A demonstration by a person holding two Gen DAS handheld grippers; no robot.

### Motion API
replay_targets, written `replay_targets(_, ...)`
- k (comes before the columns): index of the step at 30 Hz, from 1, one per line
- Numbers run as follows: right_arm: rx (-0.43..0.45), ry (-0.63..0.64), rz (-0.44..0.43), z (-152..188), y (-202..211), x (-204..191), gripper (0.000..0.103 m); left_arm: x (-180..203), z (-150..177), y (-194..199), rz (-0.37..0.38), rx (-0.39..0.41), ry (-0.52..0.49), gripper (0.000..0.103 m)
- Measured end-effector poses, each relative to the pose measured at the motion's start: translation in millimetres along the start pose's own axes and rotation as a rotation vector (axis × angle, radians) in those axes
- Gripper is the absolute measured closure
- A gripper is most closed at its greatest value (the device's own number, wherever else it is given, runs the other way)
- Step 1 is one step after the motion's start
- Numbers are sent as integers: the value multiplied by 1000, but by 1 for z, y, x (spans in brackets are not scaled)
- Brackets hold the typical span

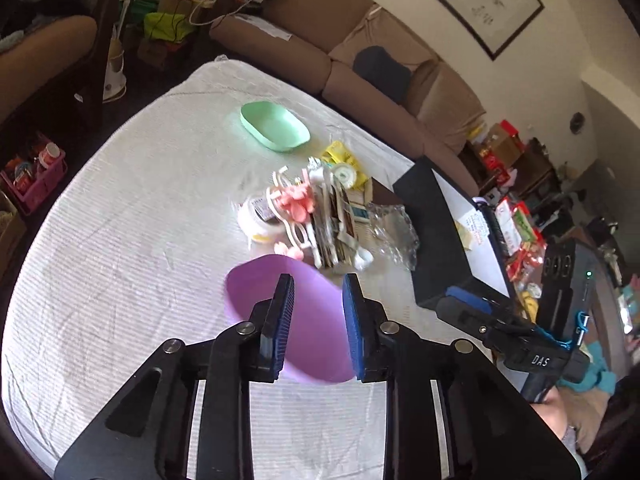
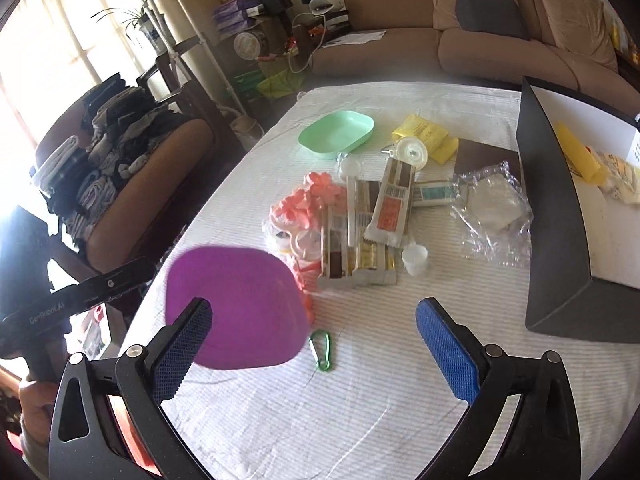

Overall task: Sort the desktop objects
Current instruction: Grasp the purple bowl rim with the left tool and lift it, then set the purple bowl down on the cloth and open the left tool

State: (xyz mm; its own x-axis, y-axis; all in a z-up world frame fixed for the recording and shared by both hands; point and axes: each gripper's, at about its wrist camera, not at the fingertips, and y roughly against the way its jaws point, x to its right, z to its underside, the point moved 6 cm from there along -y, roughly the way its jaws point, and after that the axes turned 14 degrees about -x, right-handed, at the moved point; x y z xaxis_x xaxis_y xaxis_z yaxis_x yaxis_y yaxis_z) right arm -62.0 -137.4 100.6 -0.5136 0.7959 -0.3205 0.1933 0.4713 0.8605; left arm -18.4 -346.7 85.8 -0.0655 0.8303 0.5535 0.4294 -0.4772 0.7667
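1. Bare white tablecloth (image 2: 320,420) lies open near the right gripper (image 2: 314,352).
2. The purple tray (image 2: 236,308) blocks the left side, a green carabiner (image 2: 321,350) just beside it.
3. A snack-packet pile (image 2: 368,232) crowds the middle.
4. The black box (image 2: 560,240) walls the right.

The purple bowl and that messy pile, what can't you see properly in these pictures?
- Purple bowl: left wrist view, the left gripper covers its near rim; blurred in both views.
- Pile of snack packets: printing too small to read.
- Green carabiner: shows only in the right wrist view.
- Black box: cut off by the right edge.
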Motion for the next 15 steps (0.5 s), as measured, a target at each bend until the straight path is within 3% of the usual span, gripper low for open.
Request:
replay_targets(7,-43,-13,74,59,11,33,0,-8,41,-13,-139,-41,41,76)
replay_targets(11,-56,-26,103,82,12,54,0,-24,46,-18,-239,-57,47,49)
replay_targets(15,-63,-39,92,89,5,64,0,-35,45,-34,-251,-101,60,45)
